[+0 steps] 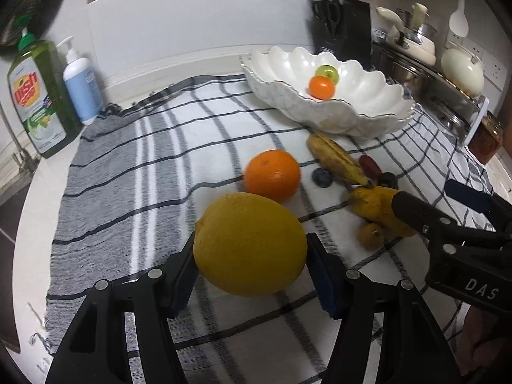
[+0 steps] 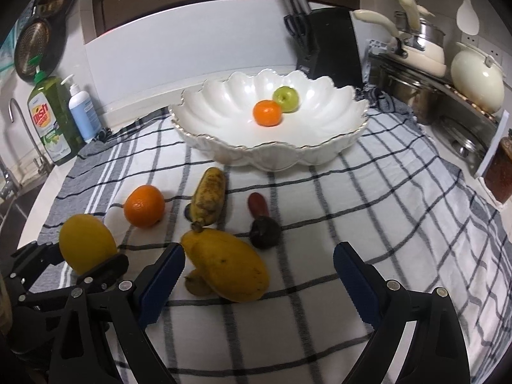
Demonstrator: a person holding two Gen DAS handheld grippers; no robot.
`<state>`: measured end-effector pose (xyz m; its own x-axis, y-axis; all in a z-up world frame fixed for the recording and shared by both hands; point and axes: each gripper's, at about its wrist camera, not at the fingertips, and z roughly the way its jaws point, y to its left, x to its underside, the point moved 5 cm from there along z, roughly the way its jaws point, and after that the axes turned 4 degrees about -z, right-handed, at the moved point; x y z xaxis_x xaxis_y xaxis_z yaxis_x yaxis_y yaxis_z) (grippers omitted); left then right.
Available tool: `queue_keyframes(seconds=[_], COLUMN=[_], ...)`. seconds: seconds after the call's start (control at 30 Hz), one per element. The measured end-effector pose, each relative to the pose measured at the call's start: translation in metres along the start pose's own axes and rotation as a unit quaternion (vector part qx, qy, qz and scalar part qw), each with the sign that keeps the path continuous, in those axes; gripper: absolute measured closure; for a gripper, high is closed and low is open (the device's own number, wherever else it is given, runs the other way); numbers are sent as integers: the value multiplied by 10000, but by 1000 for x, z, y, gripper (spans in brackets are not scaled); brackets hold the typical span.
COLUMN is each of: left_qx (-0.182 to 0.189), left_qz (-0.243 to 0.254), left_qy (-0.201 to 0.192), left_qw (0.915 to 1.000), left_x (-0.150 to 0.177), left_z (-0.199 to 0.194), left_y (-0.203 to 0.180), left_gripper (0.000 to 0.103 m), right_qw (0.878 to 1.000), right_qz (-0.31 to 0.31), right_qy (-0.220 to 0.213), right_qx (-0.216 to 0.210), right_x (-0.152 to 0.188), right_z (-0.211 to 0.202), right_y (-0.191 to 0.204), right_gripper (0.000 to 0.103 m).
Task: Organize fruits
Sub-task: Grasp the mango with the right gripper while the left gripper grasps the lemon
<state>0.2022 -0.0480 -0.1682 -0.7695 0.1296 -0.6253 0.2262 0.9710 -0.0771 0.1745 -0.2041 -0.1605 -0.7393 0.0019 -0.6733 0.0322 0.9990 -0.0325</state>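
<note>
My left gripper (image 1: 250, 245) is shut on a large yellow lemon (image 1: 249, 243), its pads pressed to both sides, just above the checked cloth (image 1: 166, 166). In the right wrist view the lemon (image 2: 86, 248) shows at the lower left. My right gripper (image 2: 258, 252) stands open, with a yellow mango (image 2: 227, 262) lying against its left finger. An orange (image 1: 272, 174), a spotted banana (image 1: 336, 158), a blueberry (image 1: 322, 177), a red date (image 2: 257, 203) and a dark round fruit (image 2: 265, 232) lie on the cloth. The white scalloped bowl (image 2: 272, 145) holds a tangerine (image 2: 268, 113) and a green apple (image 2: 285, 98).
A small brownish fruit (image 2: 196, 283) lies tucked against the mango. A green dish-soap bottle (image 1: 38, 96) and a pump bottle (image 1: 80, 86) stand at the back left by a faucet (image 2: 19, 118). A knife block (image 2: 332, 44) and a rack of pots (image 2: 448, 80) stand behind the bowl.
</note>
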Motion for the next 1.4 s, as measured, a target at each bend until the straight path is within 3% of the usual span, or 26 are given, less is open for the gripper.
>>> queue_keyframes(seconds=[0.2,0.57,0.93,1.4], left_qx=[-75,-83,-66,-68], left_qz=[-94,-131,-96,-81], left_qy=[10,27,5,-54], left_qw=[9999,9999,9999,9999], left_x=[3,2,2,1], left_z=[0,0,-2,-9], left_y=[12,17,12,8], left_gripper=[40,40,40,40], right_qw=[9999,9983,9979,9977], right_qz=[-17,125,155,73], right_qy=[88,424,374,162], right_qx=[-127,-371,-503,-654], right_x=[1,9,9,9], right_z=[13,41,33,18], right_y=[10,17,16,20], right_gripper=[11,39,53,60])
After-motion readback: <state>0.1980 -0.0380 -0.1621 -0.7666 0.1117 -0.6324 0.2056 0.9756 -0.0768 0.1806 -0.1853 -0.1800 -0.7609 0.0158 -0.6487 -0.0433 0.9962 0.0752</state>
